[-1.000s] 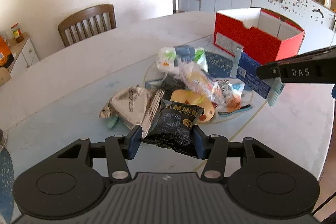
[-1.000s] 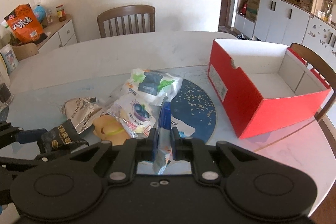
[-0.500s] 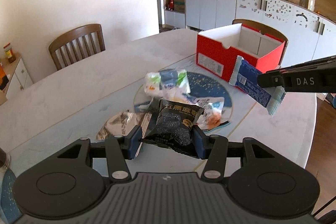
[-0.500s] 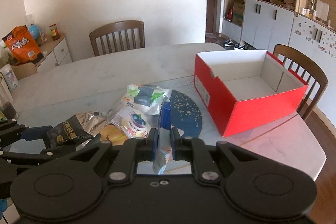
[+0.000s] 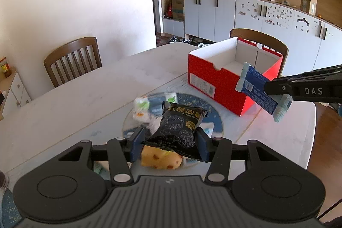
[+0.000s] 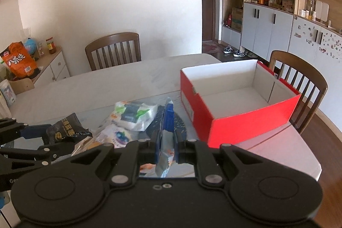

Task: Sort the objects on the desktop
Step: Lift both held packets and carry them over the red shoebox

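Observation:
My left gripper (image 5: 170,145) is shut on a black snack packet (image 5: 179,129) and holds it above the table; it also shows in the right wrist view (image 6: 66,131). My right gripper (image 6: 166,149) is shut on a blue wafer packet (image 6: 167,119), seen in the left wrist view (image 5: 259,92) in front of the red box. The red open box (image 6: 245,123) with a white, empty inside stands at the right on the table. A pile of snack packets lies on the table: a white-green one (image 6: 134,114), a blueberry one (image 6: 117,136), a yellow one (image 5: 160,160).
The round white table (image 5: 74,99) has a blue round mat (image 5: 215,119) under the snacks. Wooden chairs stand behind the table (image 6: 115,50) and behind the box (image 6: 303,82). Cabinets line the back wall. The table edge is near at the right.
Both grippers have risen and pulled back with their packets; the table and the pile look farther away. The blue packet now hangs in front of the red box.

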A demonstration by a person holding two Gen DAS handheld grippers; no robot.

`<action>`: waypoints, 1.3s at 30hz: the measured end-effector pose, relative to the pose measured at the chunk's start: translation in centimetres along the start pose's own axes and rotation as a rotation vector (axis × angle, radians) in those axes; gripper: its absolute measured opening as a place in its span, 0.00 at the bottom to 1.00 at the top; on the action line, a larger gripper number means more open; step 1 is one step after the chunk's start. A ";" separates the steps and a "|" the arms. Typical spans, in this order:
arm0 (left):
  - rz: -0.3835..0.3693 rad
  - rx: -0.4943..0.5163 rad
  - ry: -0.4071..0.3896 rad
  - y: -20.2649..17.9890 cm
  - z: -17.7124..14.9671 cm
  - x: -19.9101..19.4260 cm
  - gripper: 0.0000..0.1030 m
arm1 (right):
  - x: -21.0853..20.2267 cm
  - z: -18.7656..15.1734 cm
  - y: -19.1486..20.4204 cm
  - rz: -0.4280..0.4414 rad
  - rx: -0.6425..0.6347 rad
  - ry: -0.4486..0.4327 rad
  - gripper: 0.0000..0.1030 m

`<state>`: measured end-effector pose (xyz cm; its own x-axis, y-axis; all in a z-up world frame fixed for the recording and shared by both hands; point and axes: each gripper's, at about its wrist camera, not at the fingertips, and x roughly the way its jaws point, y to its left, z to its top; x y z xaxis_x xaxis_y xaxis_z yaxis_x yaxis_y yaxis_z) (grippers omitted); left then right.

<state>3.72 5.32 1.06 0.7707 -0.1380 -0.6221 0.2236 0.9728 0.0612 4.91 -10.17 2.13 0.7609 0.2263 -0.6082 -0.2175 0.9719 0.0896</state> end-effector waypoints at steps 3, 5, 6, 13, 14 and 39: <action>0.009 -0.011 -0.005 -1.3 1.2 0.9 0.49 | 0.3 0.9 -1.9 0.015 -0.004 -0.003 0.12; 0.021 -0.017 -0.012 -2.2 2.3 1.6 0.49 | 0.6 1.5 -3.1 0.024 -0.010 -0.004 0.12; 0.025 -0.022 -0.013 -2.6 2.7 1.9 0.49 | 0.9 1.9 -3.8 0.028 -0.012 -0.004 0.12; 0.049 -0.031 -0.020 -5.9 6.1 4.9 0.49 | 2.9 4.3 -8.5 0.049 -0.031 -0.005 0.12; 0.053 -0.030 -0.019 -6.5 6.6 5.4 0.49 | 3.2 4.6 -9.0 0.051 -0.034 -0.006 0.12; 0.040 0.047 0.078 -15.7 14.3 15.9 0.49 | 10.5 9.0 -18.8 0.089 -0.075 0.105 0.12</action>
<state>21.02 -14.81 1.39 0.7313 -0.0825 -0.6770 0.2225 0.9672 0.1225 22.42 -25.49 1.15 0.6691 0.2998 -0.6800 -0.3297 0.9398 0.0900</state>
